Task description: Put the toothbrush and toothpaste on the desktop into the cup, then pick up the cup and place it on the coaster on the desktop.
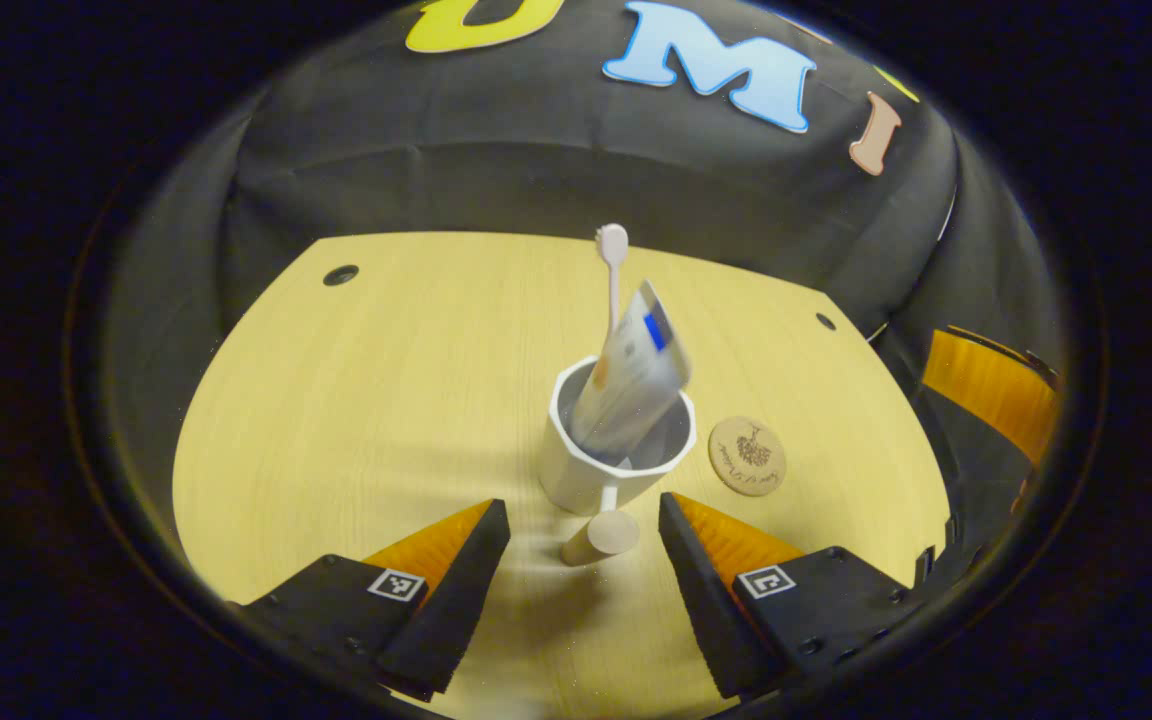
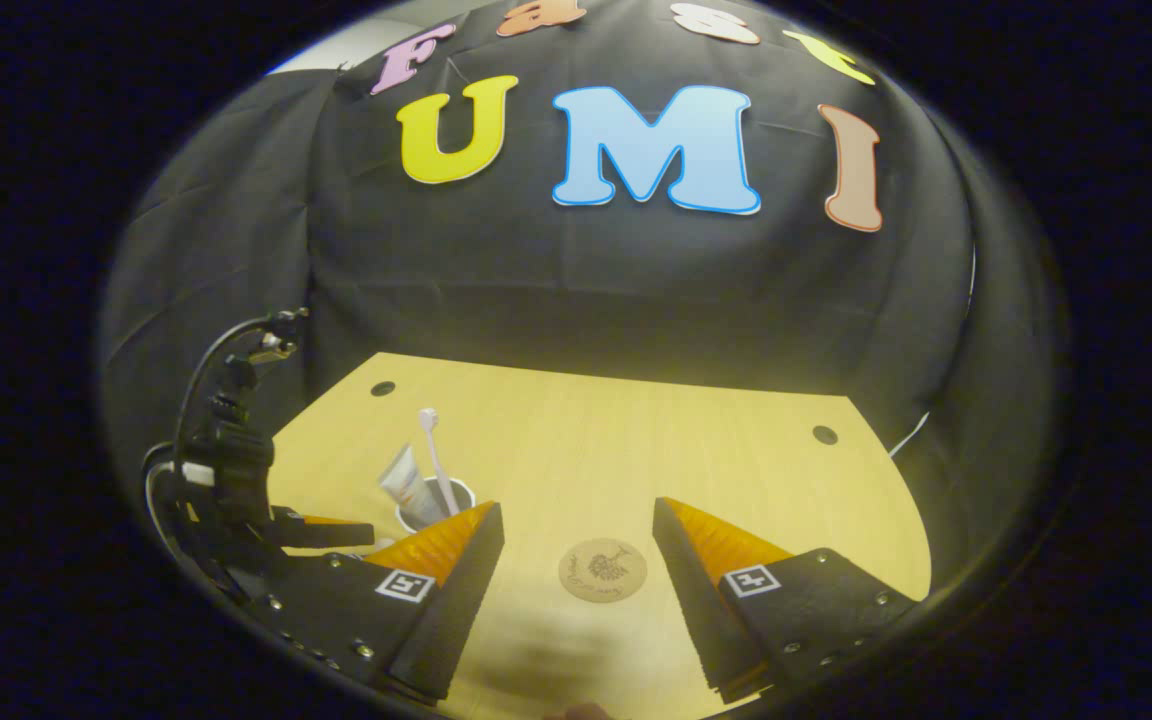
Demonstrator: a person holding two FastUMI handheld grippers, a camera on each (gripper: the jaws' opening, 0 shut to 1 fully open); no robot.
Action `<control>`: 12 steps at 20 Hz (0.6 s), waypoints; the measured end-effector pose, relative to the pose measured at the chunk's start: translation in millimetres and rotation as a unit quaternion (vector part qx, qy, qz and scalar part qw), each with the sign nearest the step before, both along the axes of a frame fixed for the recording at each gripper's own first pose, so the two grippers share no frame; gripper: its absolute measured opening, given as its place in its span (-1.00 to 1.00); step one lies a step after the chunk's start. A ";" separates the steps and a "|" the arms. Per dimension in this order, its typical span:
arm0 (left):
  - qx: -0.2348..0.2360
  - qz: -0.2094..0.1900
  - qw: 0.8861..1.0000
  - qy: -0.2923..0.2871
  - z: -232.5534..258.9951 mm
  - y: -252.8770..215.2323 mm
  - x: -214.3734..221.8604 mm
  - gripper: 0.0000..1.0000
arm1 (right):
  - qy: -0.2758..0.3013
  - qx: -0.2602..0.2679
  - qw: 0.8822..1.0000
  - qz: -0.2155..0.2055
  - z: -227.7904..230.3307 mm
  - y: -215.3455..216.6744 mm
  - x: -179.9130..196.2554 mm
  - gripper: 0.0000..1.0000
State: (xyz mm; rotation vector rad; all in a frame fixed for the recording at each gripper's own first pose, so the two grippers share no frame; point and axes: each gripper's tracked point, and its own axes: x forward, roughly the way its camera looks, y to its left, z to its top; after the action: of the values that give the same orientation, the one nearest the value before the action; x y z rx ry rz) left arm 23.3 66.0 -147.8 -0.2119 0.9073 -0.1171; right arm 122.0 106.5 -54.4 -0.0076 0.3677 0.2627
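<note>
Nearest in the left gripper view, the left hand-held gripper (image 1: 584,520) had its fingers spread apart with nothing between them but the cup's handle (image 1: 601,535), a short peg that pointed toward the camera and touched neither finger. Just beyond the handle stood the white cup (image 1: 576,470) on the bench (image 1: 356,400), upright, with the toothpaste tube (image 1: 631,380) leaning inside it and the toothbrush (image 1: 614,270) standing up behind the tube, head uppermost. The round wooden coaster (image 1: 747,456) lay flat just beside the cup, on the side away from the bench's dark grommet hole (image 1: 340,274), and was bare.

In the right gripper view, the right hand-held gripper (image 2: 578,530) also stood open and empty, with the coaster showing between its fingers; the cup sat well off from the coaster, partly behind one finger, with the left hand-held gripper near it.

Judging from this, the loading step was finished and the lifting of the cup was in hand. The next move called for the left fingers to advance and close on the handle or body, then a level lift so the tall contents did not tip the cup, and a short carry across to set it centred on the coaster.
</note>
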 end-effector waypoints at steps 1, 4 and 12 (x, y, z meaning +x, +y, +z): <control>-0.001 -0.004 1.000 0.013 -4.2 -2.8 0.1 1.00 | 0.005 0.001 1.000 -0.002 -2.5 -1.3 -1.5 0.78; 0.003 -0.011 0.999 0.043 -21.8 -8.5 9.5 0.92 | 0.017 0.004 1.000 -0.009 -4.4 -6.2 -3.6 0.79; 0.011 -0.023 0.995 0.096 -44.1 -7.3 11.3 0.45 | 0.036 0.009 0.999 -0.030 -11.3 -23.2 -7.1 0.79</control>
State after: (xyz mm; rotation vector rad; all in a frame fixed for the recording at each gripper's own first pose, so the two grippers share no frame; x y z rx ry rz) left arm 34.6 58.6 -191.9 -0.1833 1.1041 -0.1306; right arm 114.9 83.3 -65.6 0.0304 0.4366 0.2074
